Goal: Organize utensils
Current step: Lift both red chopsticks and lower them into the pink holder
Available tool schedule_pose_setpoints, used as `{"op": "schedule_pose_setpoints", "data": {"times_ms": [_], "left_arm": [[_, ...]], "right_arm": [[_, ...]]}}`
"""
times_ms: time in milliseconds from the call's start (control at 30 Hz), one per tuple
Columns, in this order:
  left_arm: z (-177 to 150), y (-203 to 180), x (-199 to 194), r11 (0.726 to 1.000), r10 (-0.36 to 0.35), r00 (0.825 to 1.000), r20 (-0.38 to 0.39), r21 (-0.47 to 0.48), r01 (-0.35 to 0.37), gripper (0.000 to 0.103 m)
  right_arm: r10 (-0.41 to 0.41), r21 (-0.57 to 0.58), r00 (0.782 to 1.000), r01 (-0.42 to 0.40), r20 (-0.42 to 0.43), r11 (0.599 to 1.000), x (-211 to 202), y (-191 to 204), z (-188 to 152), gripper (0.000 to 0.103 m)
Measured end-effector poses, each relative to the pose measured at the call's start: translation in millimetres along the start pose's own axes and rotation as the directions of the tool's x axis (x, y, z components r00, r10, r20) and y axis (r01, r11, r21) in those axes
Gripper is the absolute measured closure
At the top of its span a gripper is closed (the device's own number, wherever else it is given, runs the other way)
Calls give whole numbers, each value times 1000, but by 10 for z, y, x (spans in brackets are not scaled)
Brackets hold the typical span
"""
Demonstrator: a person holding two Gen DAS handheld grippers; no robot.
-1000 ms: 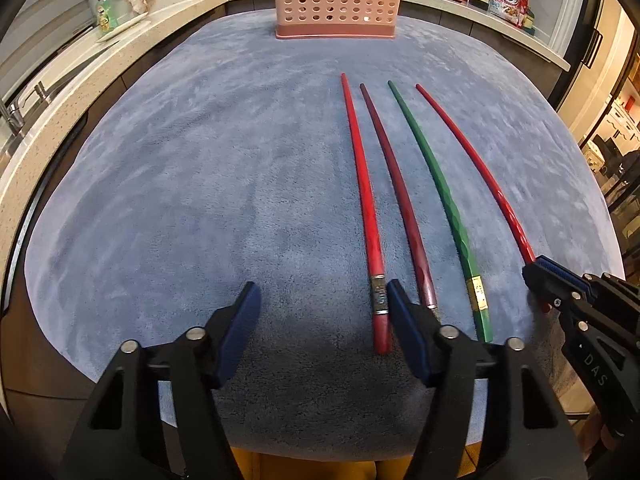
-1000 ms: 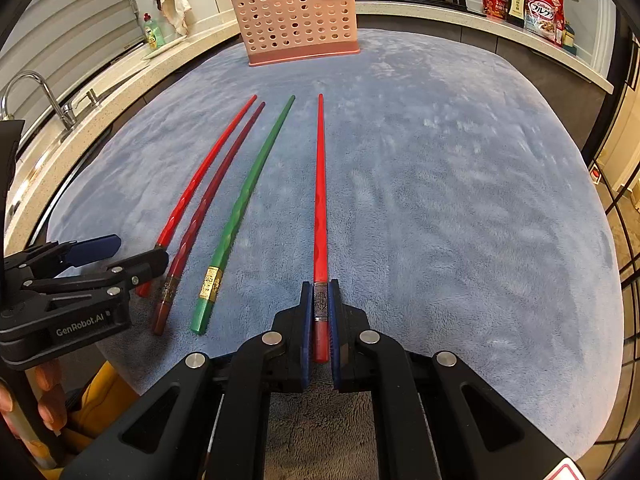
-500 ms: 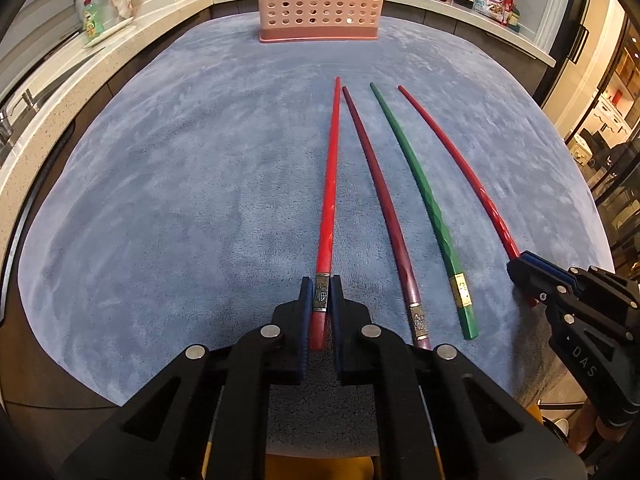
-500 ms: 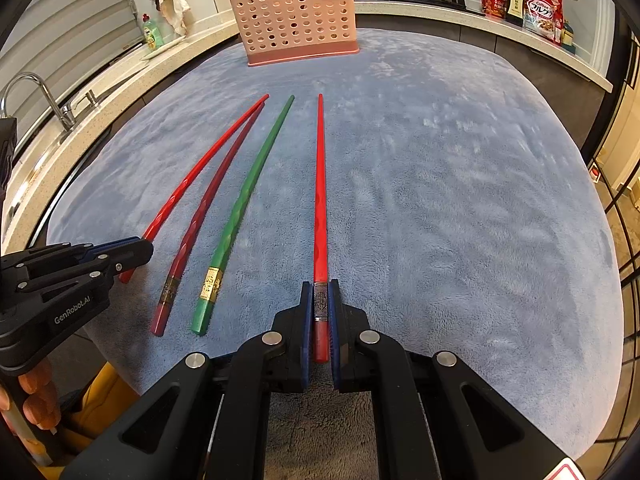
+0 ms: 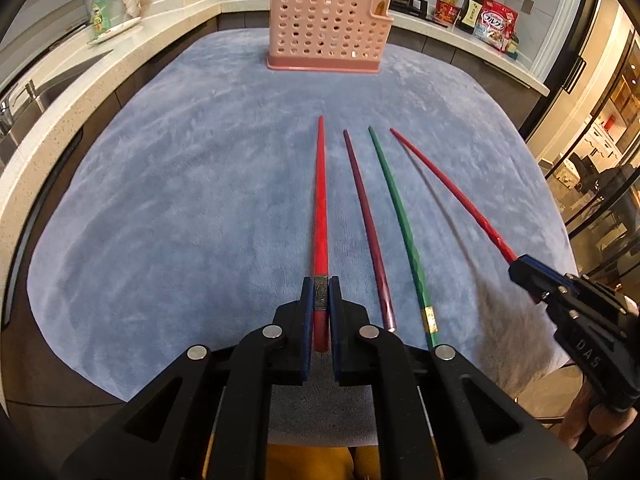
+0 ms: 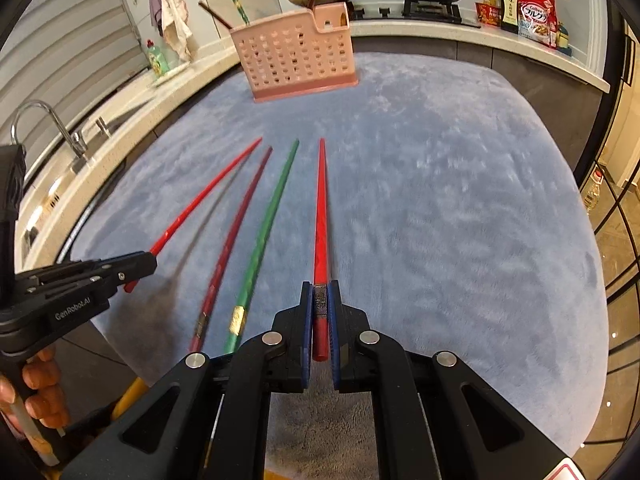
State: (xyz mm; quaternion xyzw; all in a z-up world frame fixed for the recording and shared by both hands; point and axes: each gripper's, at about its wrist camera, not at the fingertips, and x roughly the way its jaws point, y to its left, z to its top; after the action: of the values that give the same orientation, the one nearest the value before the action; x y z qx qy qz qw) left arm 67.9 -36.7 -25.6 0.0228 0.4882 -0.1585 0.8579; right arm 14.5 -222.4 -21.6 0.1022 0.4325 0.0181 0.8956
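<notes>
Chopsticks: four in all; two held, two laid on the blue mat (image 5: 168,208).
Left gripper (image 5: 319,312): clamped on a red chopstick (image 5: 320,208) by its banded end.
Right gripper (image 6: 319,316): clamped on another red chopstick (image 6: 321,216).
Maroon chopstick (image 5: 366,216), green chopstick (image 5: 396,208): side by side near the mat's front edge.
Pink holder (image 5: 326,34): at the mat's far edge.
</notes>
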Motion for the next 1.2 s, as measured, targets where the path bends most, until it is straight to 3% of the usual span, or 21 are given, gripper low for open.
{"op": "schedule_pose_setpoints", "data": {"times_ms": [433, 1033, 1200], "left_arm": [[584, 135, -539, 999, -5, 988, 153, -36, 10, 96], [1583, 282, -856, 999, 45, 946, 322, -31, -37, 96], [1883, 269, -978, 999, 45, 924, 379, -24, -38, 96]], "right_arm": [[14, -7, 978, -13, 209, 1000, -555, -74, 813, 96], [46, 9, 937, -52, 346, 999, -685, -148, 1711, 96], [72, 12, 912, -84, 403, 996, -754, -144, 2075, 96]]}}
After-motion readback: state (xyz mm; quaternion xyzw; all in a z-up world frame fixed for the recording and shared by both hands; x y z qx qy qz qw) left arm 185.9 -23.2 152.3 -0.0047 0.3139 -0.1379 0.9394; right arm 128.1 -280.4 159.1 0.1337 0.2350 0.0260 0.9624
